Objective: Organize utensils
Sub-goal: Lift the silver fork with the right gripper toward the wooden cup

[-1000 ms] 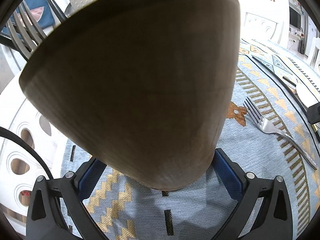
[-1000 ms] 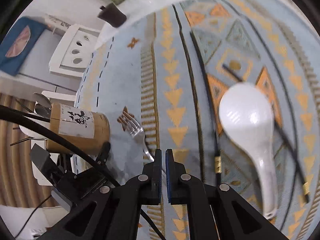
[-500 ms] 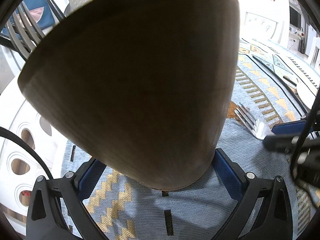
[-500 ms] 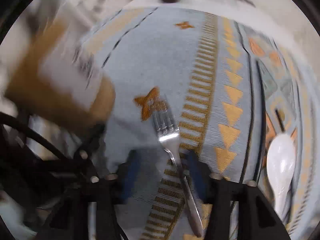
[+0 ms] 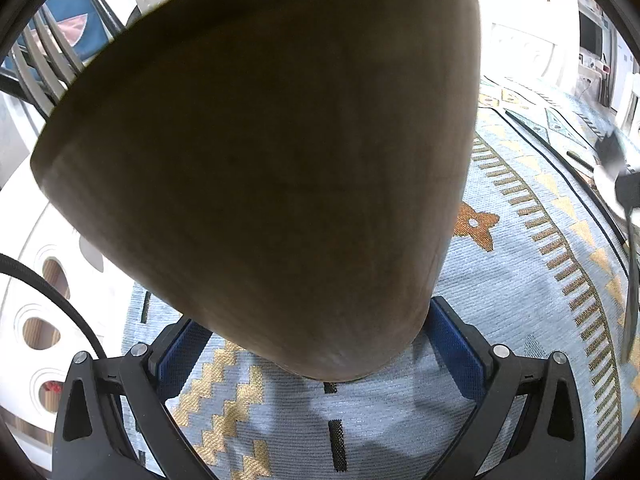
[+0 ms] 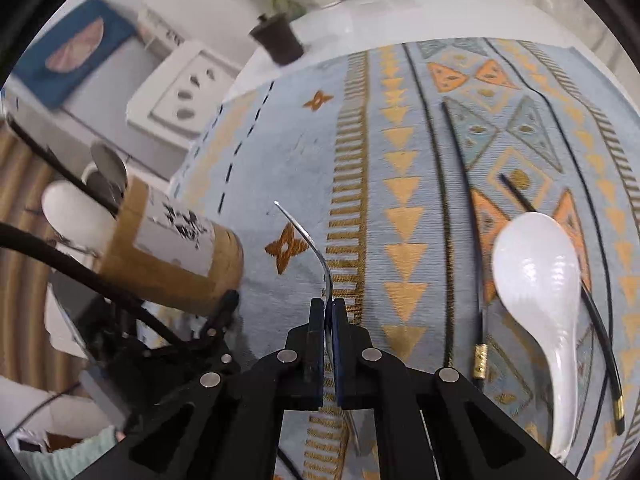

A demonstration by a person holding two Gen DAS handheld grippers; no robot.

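Between R gripper [image 6: 329,312] jaws: fork [image 6: 316,248] clamped, tines pointing up-left toward holder [image 6: 172,256], which L gripper [image 5: 320,344] clamps near base; spoon [image 6: 540,280], chopsticks [image 6: 460,200] on cloth [image 6: 280,140].

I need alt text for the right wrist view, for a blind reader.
The right gripper has its jaws shut on a silver metal fork, lifted above the patterned blue tablecloth. A white ceramic spoon and black chopsticks lie right; a tilted bamboo utensil holder stands left.

1 fork [image 6: 320,256], 1 white spoon [image 6: 540,280], 1 holder [image 6: 172,256], 2 chopsticks [image 6: 448,240].
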